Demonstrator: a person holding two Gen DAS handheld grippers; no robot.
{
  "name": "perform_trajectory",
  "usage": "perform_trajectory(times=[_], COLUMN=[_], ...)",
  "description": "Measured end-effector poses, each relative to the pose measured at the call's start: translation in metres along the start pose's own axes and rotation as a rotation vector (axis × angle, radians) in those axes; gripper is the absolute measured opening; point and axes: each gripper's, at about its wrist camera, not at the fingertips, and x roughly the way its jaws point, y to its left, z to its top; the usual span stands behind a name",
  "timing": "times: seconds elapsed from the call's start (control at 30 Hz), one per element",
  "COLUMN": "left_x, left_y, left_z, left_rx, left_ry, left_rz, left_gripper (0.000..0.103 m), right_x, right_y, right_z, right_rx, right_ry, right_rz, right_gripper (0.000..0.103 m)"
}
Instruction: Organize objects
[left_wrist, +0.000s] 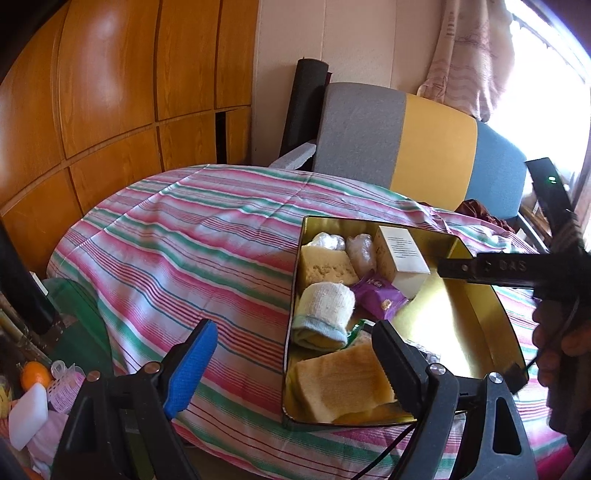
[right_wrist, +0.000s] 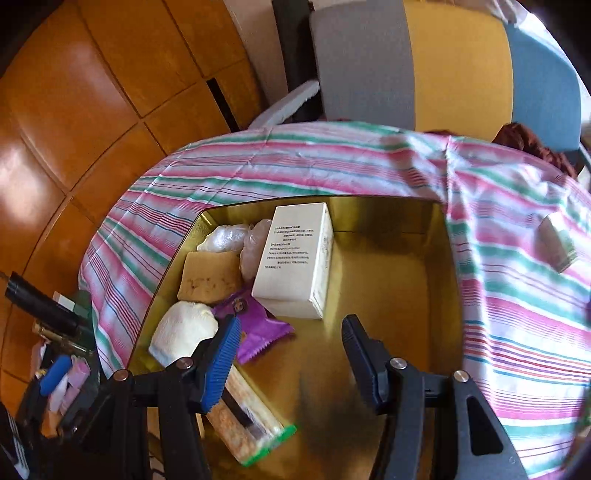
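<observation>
The right gripper (right_wrist: 286, 354) hangs over the gold tin (right_wrist: 436, 221) with its jaws apart and nothing between them, tilted down at the tin's bare floor. Just beyond its blue finger lies a purple packet (right_wrist: 258, 332), and past that a white carton (right_wrist: 295, 258) stands on its long side. To the left of that finger sits a rolled white cloth (right_wrist: 181, 328), with a tan sponge (right_wrist: 208, 275) and two clear plastic bundles (right_wrist: 225, 236) further off by the tin's far corner. Under the blue finger a green-edged snack pack (right_wrist: 251, 424) lies flat.

The left gripper (left_wrist: 291, 363) is spread wide and empty, straddling the tin's near left wall, its blue finger over the striped bedcover (left_wrist: 166, 240) and its black finger above a large tan sponge (left_wrist: 340, 384) inside. Off to the right of the tin a small box (right_wrist: 557, 243) rests on the cover
</observation>
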Motion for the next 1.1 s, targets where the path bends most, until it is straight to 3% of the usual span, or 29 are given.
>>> perform_trajectory(times=[0.37, 0.87, 1.1], left_x=[-0.007, -0.006, -0.003], left_y=[-0.022, -0.064, -0.092], left_z=[0.002, 0.003, 0.008], left_rx=[0.060, 0.161, 0.218], left_ry=[-0.008, 0.005, 0.004], left_rz=[-0.024, -0.085, -0.142], left_gripper=[0.087, 0.091, 0.093], right_x=[-0.050, -0.094, -0.128], right_y=[-0.016, -0.082, -0.150], right_z=[-0.040, -0.069, -0.079], right_rx=[-0.081, 0.029, 0.161], right_ry=[-0.086, -0.117, -0.140], right_rz=[-0.124, -0.191, -0.251], right_gripper=[0.058, 0.061, 0.061])
